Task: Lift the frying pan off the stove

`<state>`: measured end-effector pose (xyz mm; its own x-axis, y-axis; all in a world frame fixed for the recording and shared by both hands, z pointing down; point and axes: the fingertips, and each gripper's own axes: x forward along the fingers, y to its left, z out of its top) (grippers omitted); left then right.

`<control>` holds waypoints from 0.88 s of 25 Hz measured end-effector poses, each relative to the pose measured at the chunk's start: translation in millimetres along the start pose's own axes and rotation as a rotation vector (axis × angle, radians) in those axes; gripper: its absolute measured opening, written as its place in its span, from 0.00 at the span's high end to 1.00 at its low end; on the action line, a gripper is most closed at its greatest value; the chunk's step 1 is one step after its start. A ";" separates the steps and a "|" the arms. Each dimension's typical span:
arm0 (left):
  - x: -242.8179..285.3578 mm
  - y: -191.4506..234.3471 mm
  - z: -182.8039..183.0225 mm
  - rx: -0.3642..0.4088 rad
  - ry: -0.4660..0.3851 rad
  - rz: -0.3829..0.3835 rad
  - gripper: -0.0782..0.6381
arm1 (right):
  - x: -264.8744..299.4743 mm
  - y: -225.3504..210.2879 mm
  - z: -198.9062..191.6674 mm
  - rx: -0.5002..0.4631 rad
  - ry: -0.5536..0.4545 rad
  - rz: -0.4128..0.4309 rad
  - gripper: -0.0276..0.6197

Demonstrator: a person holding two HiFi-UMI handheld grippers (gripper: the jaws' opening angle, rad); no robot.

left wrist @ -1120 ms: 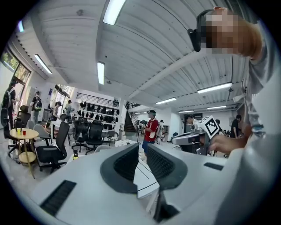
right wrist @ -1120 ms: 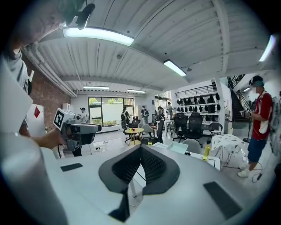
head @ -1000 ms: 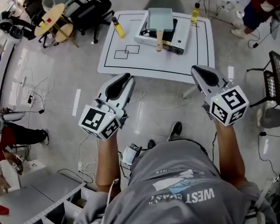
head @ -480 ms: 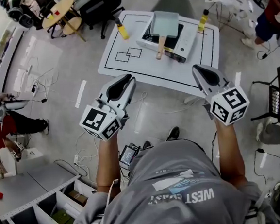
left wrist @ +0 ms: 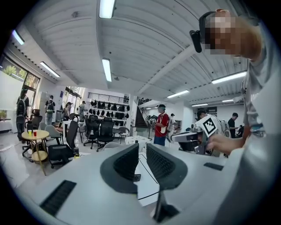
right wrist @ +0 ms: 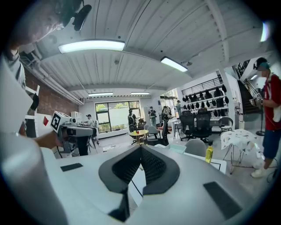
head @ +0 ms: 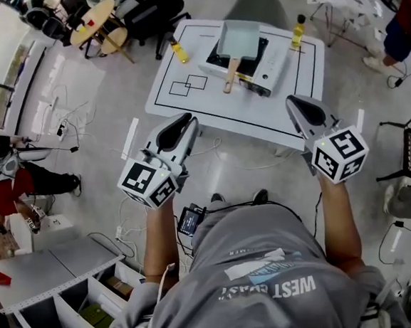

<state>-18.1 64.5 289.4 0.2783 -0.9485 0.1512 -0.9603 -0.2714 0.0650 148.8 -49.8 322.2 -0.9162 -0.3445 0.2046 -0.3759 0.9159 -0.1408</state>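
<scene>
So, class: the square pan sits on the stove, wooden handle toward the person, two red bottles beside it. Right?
Not quite: in the head view the left bottle and right bottle are yellow. The rest holds: pan on stove, handle toward the person.

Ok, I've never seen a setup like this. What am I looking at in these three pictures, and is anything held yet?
There is no robot arm here: a person holds a two-jaw gripper in each hand. The top-down picture comes from a camera on the person's head. In it the left gripper shows at the left and the right gripper at the right. The other two pictures come from cameras riding on each gripper, looking along its jaws. Ahead stands a white table with a stove, a square frying pan sitting on it, one yellow bottle and a second yellow bottle. Both grippers are shut, hold nothing, and are short of the table.
</scene>
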 end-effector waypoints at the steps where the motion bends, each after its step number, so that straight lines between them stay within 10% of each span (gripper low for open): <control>1: 2.7 -0.8 -0.9 0.002 0.006 -0.007 0.82 | -2.5 -2.4 -2.1 0.008 -0.002 -0.006 0.94; 22: 111.7 75.9 19.8 0.001 -0.013 -0.307 0.82 | 15.4 -54.3 20.9 0.052 -0.003 -0.334 0.94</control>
<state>-60.3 -65.3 291.6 0.5552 -0.8241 0.1121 -0.8314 -0.5459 0.1043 152.2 -109.1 312.8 -0.7415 -0.6245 0.2454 -0.6620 0.7405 -0.1160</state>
